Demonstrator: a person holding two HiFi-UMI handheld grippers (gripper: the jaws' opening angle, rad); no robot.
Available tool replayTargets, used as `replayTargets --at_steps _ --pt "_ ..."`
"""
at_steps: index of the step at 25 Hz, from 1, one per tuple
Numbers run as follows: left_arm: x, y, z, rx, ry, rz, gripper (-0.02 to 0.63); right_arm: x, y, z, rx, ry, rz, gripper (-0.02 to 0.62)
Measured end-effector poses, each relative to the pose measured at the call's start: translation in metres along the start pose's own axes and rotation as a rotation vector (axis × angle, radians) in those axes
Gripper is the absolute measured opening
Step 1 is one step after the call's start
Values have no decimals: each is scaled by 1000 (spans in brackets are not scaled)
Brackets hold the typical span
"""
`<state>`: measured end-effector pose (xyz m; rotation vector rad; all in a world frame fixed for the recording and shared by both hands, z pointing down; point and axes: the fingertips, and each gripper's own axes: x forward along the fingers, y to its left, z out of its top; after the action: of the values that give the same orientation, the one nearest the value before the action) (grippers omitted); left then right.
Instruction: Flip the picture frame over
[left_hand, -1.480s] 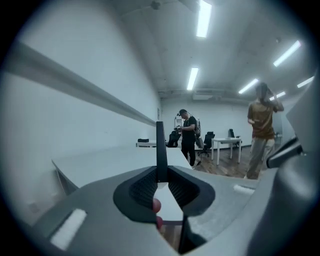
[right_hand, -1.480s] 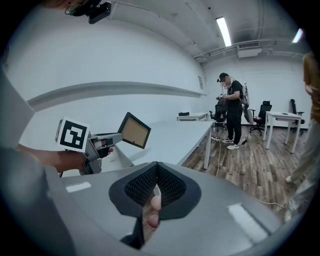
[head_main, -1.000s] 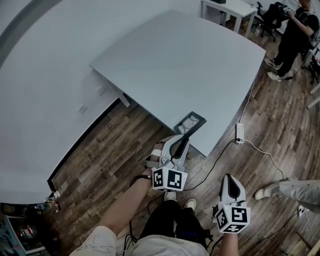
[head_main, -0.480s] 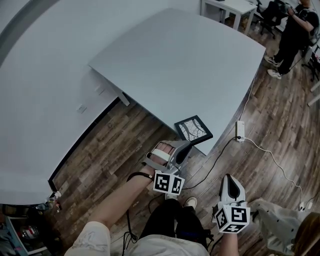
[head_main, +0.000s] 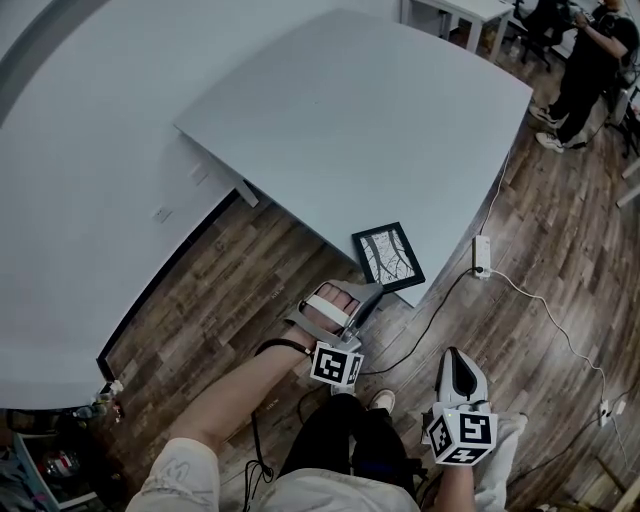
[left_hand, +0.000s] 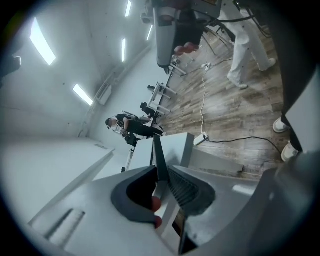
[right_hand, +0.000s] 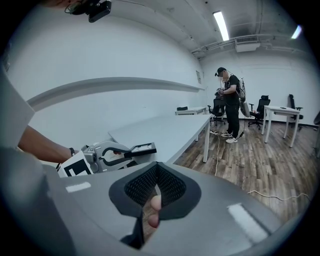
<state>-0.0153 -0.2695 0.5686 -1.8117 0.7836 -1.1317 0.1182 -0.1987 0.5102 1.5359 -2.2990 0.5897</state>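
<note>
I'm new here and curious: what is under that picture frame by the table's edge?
The grey table's near corner lies beneath the picture frame, whose print faces up. The left gripper clamps its near edge. Its back, and whether it touches the table, cannot be seen.

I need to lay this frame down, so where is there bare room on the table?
The whole grey table is bare from the picture frame at its near corner to the far edges. Only that corner is crowded, where the left gripper grips the frame.
</note>
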Motion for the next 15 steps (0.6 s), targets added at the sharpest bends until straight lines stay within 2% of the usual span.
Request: replayTargets --at_steps 5,15 --pt "8 -25 -2 52 1 -47 84 3 -2 -2 7 8 -3 26" --pt "15 -40 -6 78 1 -99 95 6 -3 -4 6 19 -7 26"
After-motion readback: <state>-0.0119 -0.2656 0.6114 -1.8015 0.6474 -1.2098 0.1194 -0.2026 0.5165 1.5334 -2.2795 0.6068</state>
